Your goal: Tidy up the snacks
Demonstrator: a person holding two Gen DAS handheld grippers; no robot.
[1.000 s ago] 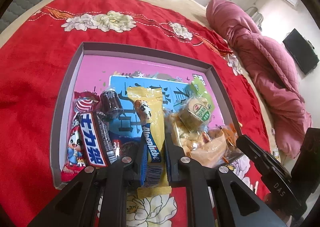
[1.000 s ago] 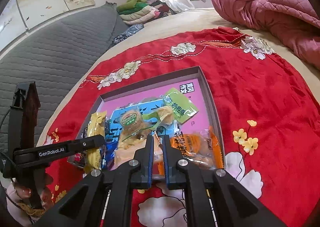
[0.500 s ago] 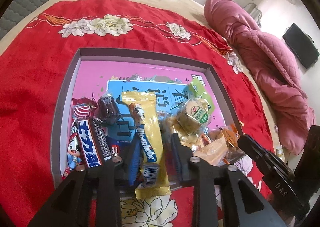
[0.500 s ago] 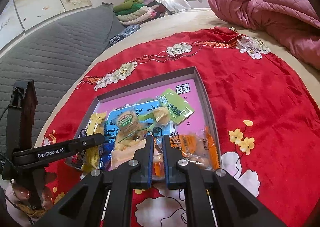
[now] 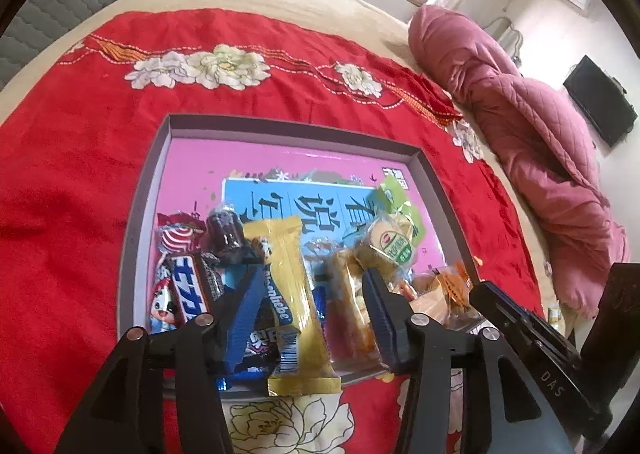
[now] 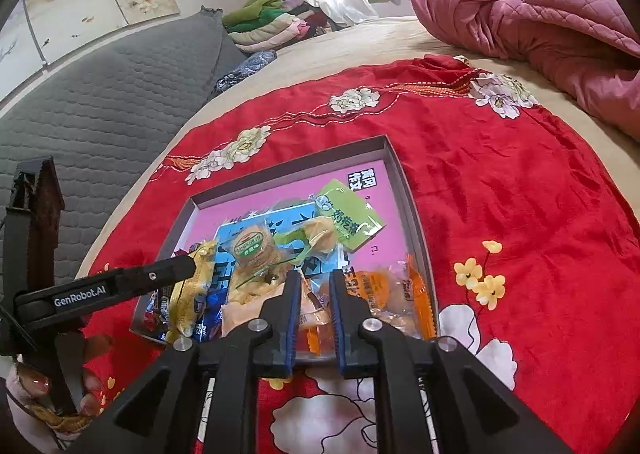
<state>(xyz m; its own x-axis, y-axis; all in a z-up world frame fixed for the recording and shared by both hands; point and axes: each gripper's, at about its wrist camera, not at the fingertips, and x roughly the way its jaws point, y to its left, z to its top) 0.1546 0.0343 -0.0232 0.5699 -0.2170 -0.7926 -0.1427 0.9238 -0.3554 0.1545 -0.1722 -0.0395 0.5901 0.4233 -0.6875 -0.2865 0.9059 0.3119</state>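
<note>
- The shallow tray (image 5: 148,190) sits at the centre of the frame on a red blanket (image 5: 72,142), with the snacks crowded along its lower edge.
- The left gripper (image 5: 310,282) is spread wide, its fingers either side of a yellow packet (image 5: 290,286) that lies loose between them, overhanging the tray's lower rim.
- The right gripper (image 6: 314,278) has its fingers close together with a narrow gap, low in the frame over an orange packet (image 6: 384,290); whether it pinches anything I cannot tell.
</note>
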